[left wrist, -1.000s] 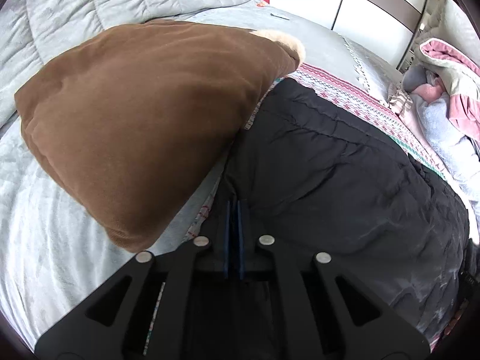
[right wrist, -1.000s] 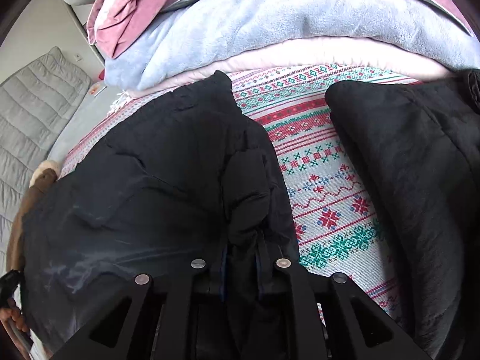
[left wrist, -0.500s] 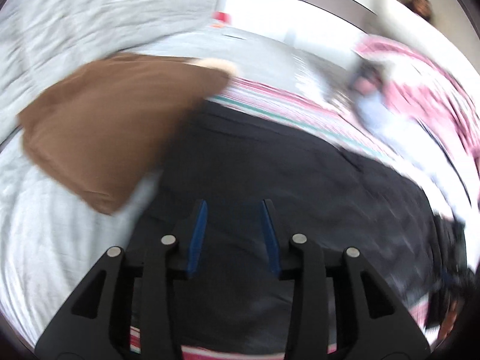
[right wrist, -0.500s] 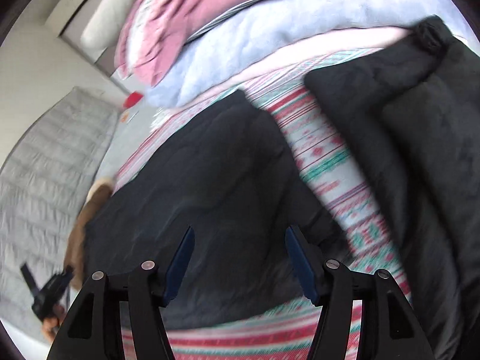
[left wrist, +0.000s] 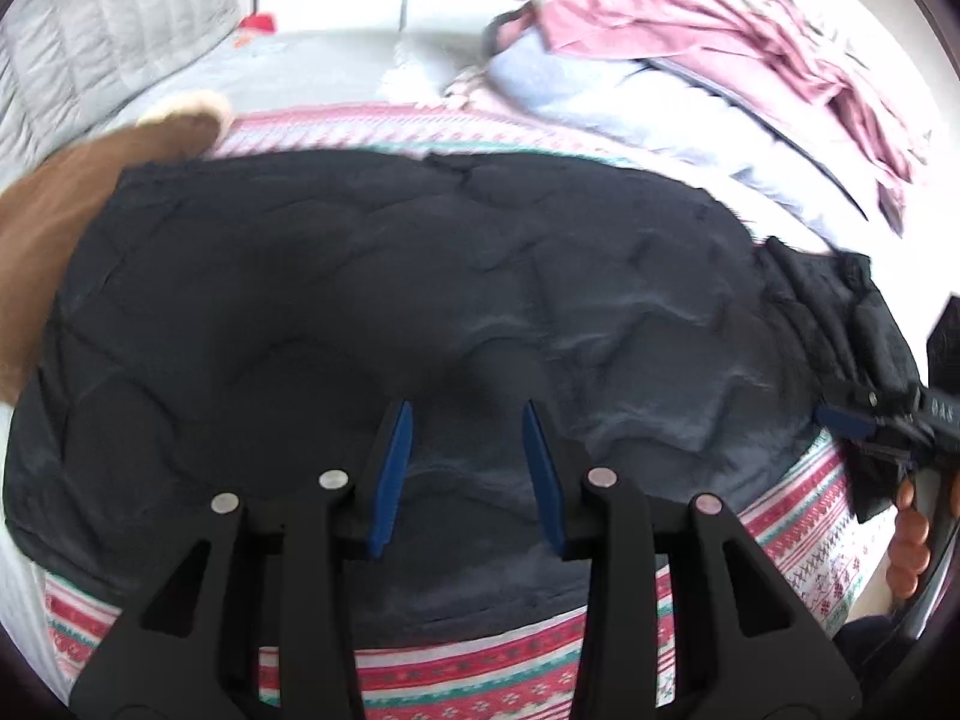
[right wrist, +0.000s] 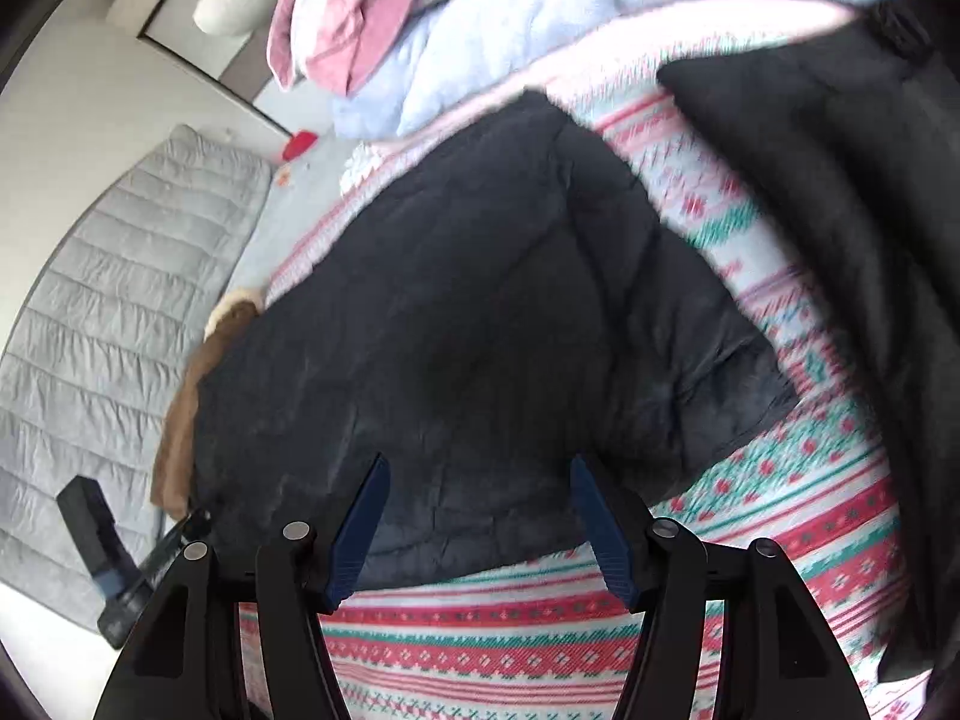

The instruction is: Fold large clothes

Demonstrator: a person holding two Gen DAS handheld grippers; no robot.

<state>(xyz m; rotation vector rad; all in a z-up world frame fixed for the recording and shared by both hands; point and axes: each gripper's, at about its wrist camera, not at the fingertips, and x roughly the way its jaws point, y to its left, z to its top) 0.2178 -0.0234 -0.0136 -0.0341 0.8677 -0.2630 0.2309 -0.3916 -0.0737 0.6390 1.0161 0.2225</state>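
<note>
A black quilted puffer jacket [left wrist: 390, 300] lies folded flat on a red, green and white patterned blanket [left wrist: 480, 678]; it also shows in the right wrist view [right wrist: 480, 330]. My left gripper [left wrist: 467, 420] is open and empty, raised above the jacket's near edge. My right gripper [right wrist: 477, 480] is open and empty, above the jacket's near corner. The right gripper also appears at the far right of the left wrist view [left wrist: 882, 420], and the left one at the lower left of the right wrist view [right wrist: 120, 564].
A brown cushion [left wrist: 72, 198] lies left of the jacket. A second black garment [right wrist: 840, 210] lies to the right on the blanket. A pile of pink and pale blue bedding [left wrist: 690, 72] is at the back. A grey quilted cover [right wrist: 102, 330] lies left.
Both grippers were shut on the jacket's edge one second ago. They have opened, let go and pulled back upward, and the jacket now lies flat.
</note>
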